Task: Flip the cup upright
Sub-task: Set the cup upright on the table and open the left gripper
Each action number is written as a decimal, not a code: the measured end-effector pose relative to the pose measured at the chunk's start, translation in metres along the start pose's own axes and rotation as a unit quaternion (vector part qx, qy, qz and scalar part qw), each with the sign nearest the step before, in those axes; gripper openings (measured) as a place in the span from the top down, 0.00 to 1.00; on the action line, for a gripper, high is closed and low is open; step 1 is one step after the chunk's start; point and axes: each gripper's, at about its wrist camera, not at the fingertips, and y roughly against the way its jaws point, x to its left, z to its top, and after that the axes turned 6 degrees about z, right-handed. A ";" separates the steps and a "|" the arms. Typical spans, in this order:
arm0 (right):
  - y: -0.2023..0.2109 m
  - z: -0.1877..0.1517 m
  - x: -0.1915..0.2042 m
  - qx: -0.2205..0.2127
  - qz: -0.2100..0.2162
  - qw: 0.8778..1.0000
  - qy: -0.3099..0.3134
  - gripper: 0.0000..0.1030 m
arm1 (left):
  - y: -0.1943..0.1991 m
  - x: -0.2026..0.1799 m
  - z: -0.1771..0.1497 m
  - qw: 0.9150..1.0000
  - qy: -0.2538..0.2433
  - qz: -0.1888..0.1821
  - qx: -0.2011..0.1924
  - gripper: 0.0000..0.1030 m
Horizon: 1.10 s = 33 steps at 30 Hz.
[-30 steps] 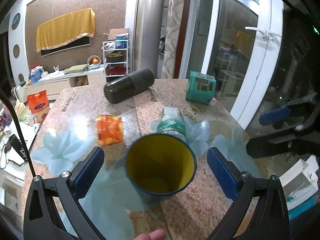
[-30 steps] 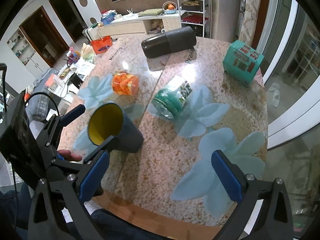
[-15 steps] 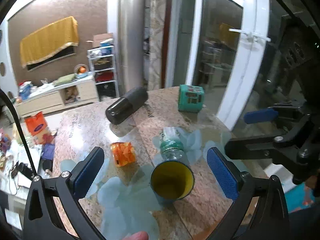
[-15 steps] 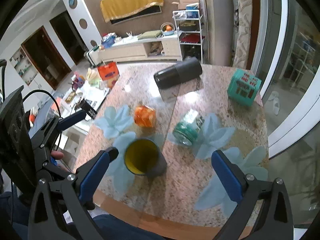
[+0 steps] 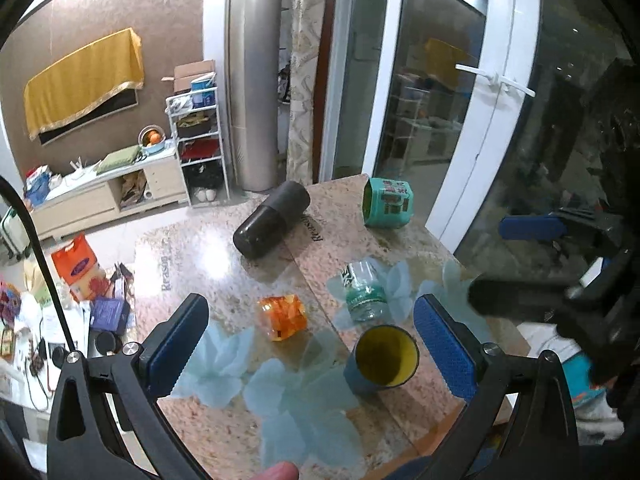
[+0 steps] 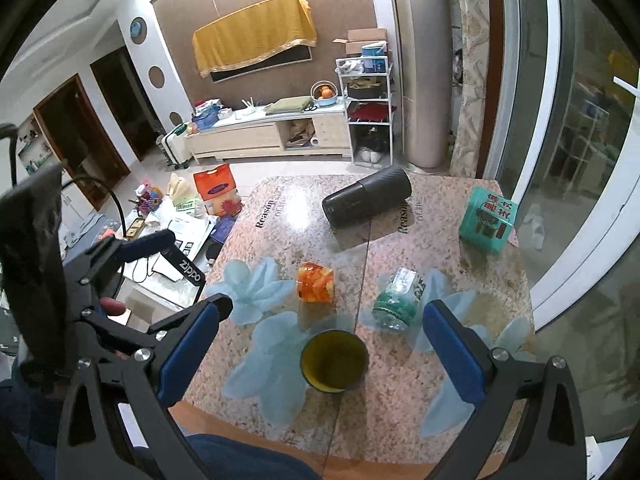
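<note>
The blue cup [image 5: 382, 358] with a yellow inside stands upright on the granite table [image 5: 200, 248], mouth up, near the front edge. It also shows in the right wrist view [image 6: 334, 360]. My left gripper [image 5: 312, 344] is open and empty, raised above and behind the cup. My right gripper [image 6: 324, 344] is open and empty, also high above the cup. Neither touches it.
On the table lie a black cylinder [image 5: 272, 220], a teal box [image 5: 386, 202], an orange jar [image 5: 282, 316] and a green-capped bottle [image 5: 362, 296], all beyond the cup. The table's front edge [image 6: 280, 444] is close below. Cluttered floor [image 6: 180, 216] lies left.
Both grippers have pulled up and back from the table. The cup went from tilted between the left gripper's fingers to standing free and upright on the table.
</note>
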 end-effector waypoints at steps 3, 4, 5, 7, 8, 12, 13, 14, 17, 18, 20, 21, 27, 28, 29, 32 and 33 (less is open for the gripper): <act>-0.001 -0.001 0.004 -0.002 -0.022 1.000 -0.006 0.01 | -0.001 0.006 0.002 1.000 -0.005 -0.011 0.008 0.00; -0.001 -0.002 0.005 0.000 -0.028 1.000 -0.010 0.01 | -0.002 0.007 0.001 1.000 -0.005 -0.015 0.012 0.00; -0.001 -0.003 0.005 0.001 -0.033 0.999 -0.012 0.01 | -0.004 0.009 0.001 1.000 -0.006 -0.022 0.016 0.00; -0.002 -0.007 0.006 0.004 -0.047 0.999 -0.018 0.01 | -0.006 0.012 0.001 0.999 -0.008 -0.025 0.024 0.00; -0.003 -0.008 0.006 0.006 -0.047 0.999 -0.021 0.01 | -0.006 0.013 0.001 0.999 -0.009 -0.026 0.026 0.00; -0.005 -0.009 0.005 0.006 -0.048 0.998 -0.029 0.01 | -0.009 0.016 0.001 0.999 -0.008 -0.027 0.032 0.00; -0.005 -0.007 0.005 0.004 -0.051 0.998 -0.028 0.01 | -0.010 0.017 0.001 0.999 -0.007 -0.028 0.033 0.00; -0.006 -0.006 0.004 0.001 -0.053 0.998 -0.026 0.01 | -0.012 0.017 0.001 0.999 -0.006 -0.029 0.034 0.00; -0.010 -0.004 0.001 0.002 -0.061 0.998 -0.025 0.01 | -0.019 0.019 0.005 0.999 -0.005 -0.018 0.037 0.00; -0.010 -0.003 0.000 0.003 -0.060 0.998 -0.026 0.01 | -0.020 0.022 0.005 0.999 -0.004 -0.017 0.038 0.00; -0.013 -0.001 -0.002 0.002 -0.060 0.998 -0.025 0.01 | -0.025 0.024 0.008 0.999 0.001 -0.021 0.044 0.00; -0.014 -0.001 -0.003 0.003 -0.061 0.998 -0.024 0.01 | -0.027 0.025 0.009 0.999 0.001 -0.020 0.045 0.00; -0.020 0.003 -0.005 0.006 -0.059 0.998 -0.025 0.00 | -0.036 0.028 0.015 0.999 0.010 -0.008 0.051 0.00; -0.020 0.004 -0.004 0.007 -0.060 0.998 -0.024 0.01 | -0.036 0.028 0.016 0.999 0.012 -0.006 0.052 0.00; -0.021 0.005 -0.003 0.007 -0.060 0.998 -0.024 0.01 | -0.036 0.029 0.016 0.999 0.013 -0.005 0.052 0.00; -0.021 0.005 -0.002 0.007 -0.058 0.998 -0.024 0.01 | -0.036 0.030 0.016 0.998 0.015 -0.003 0.056 0.00; -0.021 0.005 -0.003 0.007 -0.058 0.998 -0.024 0.01 | -0.037 0.031 0.016 0.998 0.016 -0.003 0.057 0.00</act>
